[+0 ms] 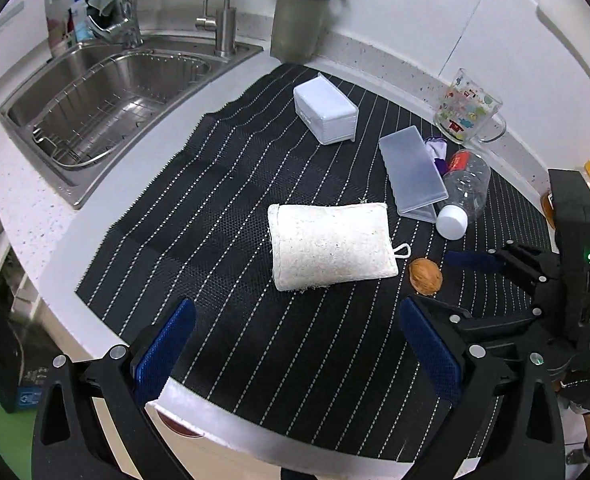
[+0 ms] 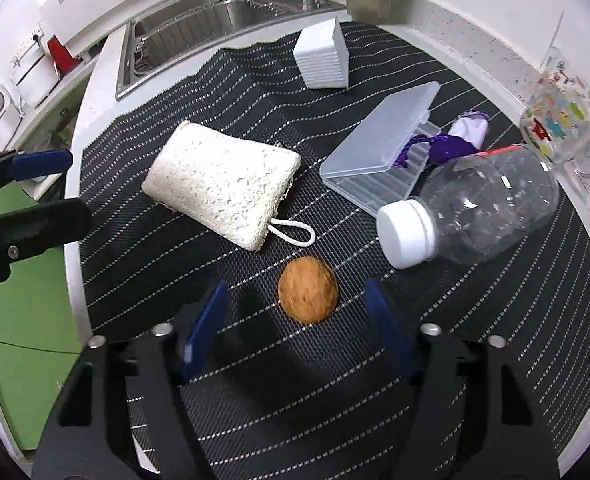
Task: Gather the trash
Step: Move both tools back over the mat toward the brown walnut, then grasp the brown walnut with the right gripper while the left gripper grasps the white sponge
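At lower centre of the right wrist view, the right gripper (image 2: 297,320) stands half open around a walnut (image 2: 307,290) on the striped mat (image 2: 223,420), pads not touching it. The left gripper (image 1: 295,354) hangs wide open and empty below the sponge (image 1: 331,245).

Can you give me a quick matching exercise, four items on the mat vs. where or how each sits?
Items:
1. walnut
2. bottle
3. sponge
4. clear case

States:
A. lid ajar, purple scrap beside it
B. on its side, white cap on
C. between the right gripper's open fingers, untouched
D. flat mid-mat, cord loop at one corner

Pairs: 1-C, 2-B, 3-D, 4-A
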Action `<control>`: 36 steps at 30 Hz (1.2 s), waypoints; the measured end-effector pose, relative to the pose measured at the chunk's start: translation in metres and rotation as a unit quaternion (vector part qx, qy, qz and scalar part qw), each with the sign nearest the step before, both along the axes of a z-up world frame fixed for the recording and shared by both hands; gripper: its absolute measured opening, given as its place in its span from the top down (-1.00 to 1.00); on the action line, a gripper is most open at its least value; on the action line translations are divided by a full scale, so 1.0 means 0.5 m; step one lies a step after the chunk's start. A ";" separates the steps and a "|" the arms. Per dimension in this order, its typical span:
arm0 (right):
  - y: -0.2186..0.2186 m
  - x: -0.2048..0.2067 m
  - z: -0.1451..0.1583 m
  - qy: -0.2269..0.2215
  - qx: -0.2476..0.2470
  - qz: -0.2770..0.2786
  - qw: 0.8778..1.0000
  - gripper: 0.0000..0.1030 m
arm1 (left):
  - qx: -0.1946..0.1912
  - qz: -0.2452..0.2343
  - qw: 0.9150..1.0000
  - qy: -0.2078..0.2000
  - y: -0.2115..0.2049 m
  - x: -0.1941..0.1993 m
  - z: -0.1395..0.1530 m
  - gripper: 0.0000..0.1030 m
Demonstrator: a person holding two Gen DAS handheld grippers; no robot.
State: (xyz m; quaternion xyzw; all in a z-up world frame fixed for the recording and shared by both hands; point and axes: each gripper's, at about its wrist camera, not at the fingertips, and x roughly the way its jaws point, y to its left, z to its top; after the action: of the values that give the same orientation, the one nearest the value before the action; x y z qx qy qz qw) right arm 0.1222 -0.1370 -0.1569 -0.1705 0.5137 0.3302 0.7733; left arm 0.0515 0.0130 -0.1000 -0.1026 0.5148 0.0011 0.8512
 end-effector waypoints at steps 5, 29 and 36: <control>0.002 0.007 -0.003 -0.003 -0.007 0.002 1.000 0.06 | -0.006 -0.004 1.000 0.003 0.000 0.014 -0.010 -0.89; -0.103 0.015 0.106 0.008 0.029 -0.022 0.999 0.43 | 0.084 -0.263 0.960 0.040 -0.072 0.131 -0.060 -0.89; -0.120 0.031 0.110 0.009 0.029 -0.037 0.999 0.43 | 0.101 -0.387 0.914 0.065 -0.084 0.159 -0.095 -0.89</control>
State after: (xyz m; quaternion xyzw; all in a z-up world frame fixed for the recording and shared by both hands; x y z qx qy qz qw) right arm 0.1376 -0.1969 -0.1018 -0.1256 0.5172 0.3175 0.7848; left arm 0.1311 -0.0289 -0.1476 0.1917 0.5653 -0.2696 0.7556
